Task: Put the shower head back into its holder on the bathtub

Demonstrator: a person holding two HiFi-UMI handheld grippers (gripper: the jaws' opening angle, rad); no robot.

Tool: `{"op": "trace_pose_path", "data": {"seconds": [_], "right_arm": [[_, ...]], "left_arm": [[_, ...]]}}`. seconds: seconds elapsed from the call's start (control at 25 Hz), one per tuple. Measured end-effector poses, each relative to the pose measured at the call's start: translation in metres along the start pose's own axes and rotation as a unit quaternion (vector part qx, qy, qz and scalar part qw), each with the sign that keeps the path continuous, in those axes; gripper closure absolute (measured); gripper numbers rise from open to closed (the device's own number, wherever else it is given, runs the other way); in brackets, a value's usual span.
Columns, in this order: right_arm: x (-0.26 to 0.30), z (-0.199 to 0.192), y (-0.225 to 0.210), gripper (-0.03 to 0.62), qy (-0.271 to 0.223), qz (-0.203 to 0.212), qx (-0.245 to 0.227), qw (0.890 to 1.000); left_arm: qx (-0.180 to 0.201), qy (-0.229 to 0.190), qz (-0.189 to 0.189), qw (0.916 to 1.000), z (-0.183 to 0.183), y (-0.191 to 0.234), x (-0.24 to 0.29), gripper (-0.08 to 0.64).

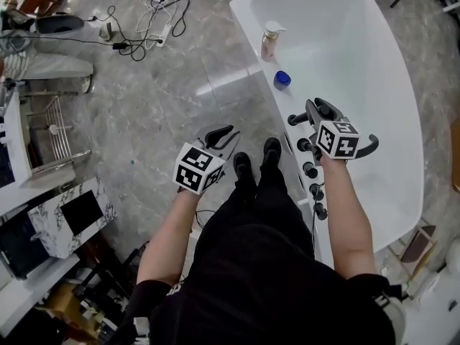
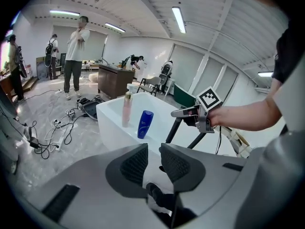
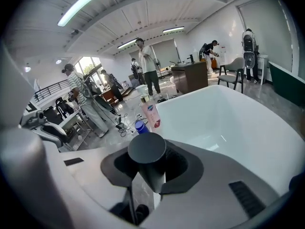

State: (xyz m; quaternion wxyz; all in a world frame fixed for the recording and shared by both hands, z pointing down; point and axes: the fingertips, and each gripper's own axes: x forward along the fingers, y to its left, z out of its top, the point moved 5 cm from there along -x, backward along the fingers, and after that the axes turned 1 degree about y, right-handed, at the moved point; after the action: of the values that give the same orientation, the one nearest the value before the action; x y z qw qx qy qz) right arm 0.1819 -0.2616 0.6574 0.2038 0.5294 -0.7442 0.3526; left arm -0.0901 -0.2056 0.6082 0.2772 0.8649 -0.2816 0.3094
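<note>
My right gripper (image 1: 325,118) hangs over the near rim of the white bathtub (image 1: 388,85), shut on the black shower head (image 3: 147,149), whose round end sits between the pads. Its black hose (image 1: 368,147) curls off to the right of the gripper, over the tub. A row of black fittings (image 1: 311,169) runs along the rim just below this gripper; I cannot tell which one is the holder. My left gripper (image 1: 221,135) is over the floor beside the tub, its jaws a narrow gap apart with nothing between them (image 2: 153,150).
A pink pump bottle (image 1: 270,40) and a blue bottle (image 1: 282,79) stand on the tub rim beyond the fittings. Cables and a power strip (image 1: 147,24) lie on the floor. A marble-patterned cabinet (image 1: 72,214) is at the left. Several people stand far off.
</note>
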Motion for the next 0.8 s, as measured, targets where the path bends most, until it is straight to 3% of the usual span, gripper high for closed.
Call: {"op": "trace_pose_path", "data": {"seconds": [0.44,0.8], "right_arm": [[0.036,-0.027,-0.004,0.476,0.059,-0.022,-0.015,0.998],[0.047,-0.036,-0.009,0.476,0.074,-0.036,-0.009,0.997]], "left_arm": [[-0.045,-0.005,0.015,0.9989,-0.023,0.010,-0.010,0.469],[-0.050,-0.001,0.012,0.9987,-0.019,0.014,-0.004,0.474]]}}
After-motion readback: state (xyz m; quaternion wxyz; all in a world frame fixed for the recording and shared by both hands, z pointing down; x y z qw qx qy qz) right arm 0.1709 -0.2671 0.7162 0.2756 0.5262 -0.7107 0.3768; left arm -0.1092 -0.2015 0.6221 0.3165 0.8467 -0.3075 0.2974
